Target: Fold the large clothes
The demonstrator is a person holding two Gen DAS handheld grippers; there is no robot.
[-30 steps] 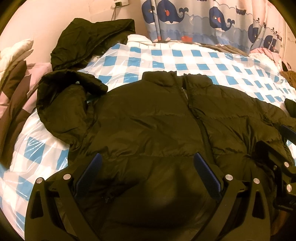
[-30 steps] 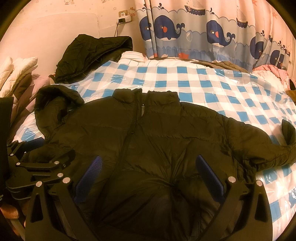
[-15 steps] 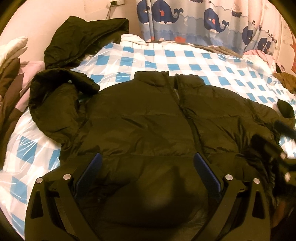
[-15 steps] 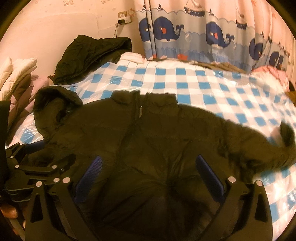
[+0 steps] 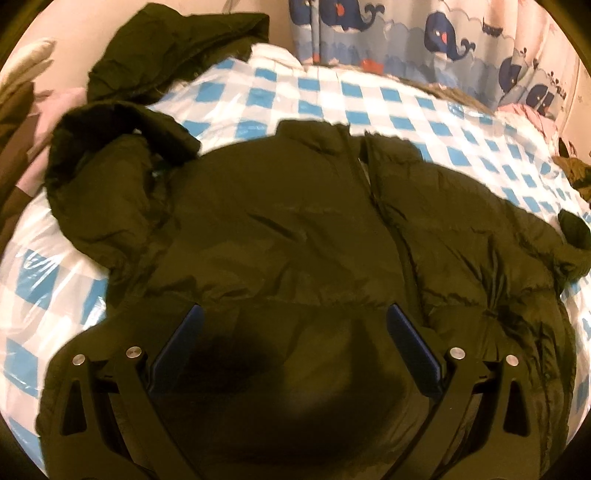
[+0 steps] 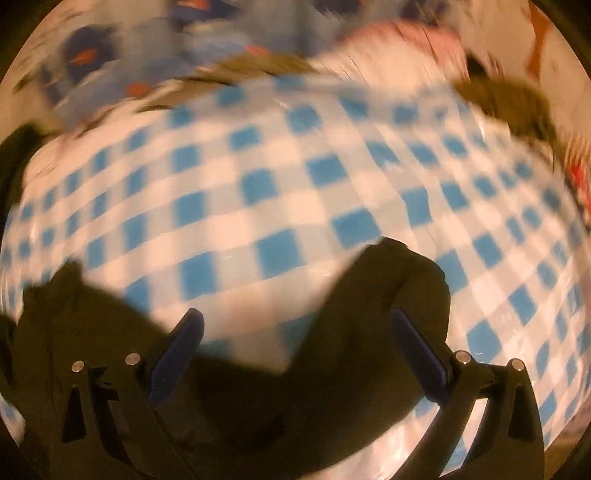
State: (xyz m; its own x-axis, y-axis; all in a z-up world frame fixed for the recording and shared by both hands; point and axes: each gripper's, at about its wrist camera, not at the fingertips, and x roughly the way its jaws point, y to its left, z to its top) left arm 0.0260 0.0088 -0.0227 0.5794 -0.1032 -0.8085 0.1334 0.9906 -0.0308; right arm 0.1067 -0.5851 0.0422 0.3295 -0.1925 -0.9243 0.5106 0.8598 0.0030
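Bed (image 5: pixel 369 92): covered by a blue-and-white checked sheet, whale-print curtain (image 5: pixel 424 33) behind.
Jacket (image 5: pixel 295 229): dark puffer lay front-up across the bed, collar toward the curtain, one sleeve (image 6: pixel 388 295) stretched over the checks.
Left hand-held gripper (image 5: pixel 293 350): hovered low over the jacket's hem, fingers spread wide, holding nothing.
Right hand-held gripper (image 6: pixel 295 354): blurred view; poised above the sleeve, fingers wide apart, empty.

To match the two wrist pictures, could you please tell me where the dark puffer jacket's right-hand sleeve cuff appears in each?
Left wrist view: the dark puffer jacket's sleeve cuff lies at the far right edge.
Right wrist view: the cuff sits low, right of centre, blurred.
Shared landmark: the blue-and-white checked plastic sheet.
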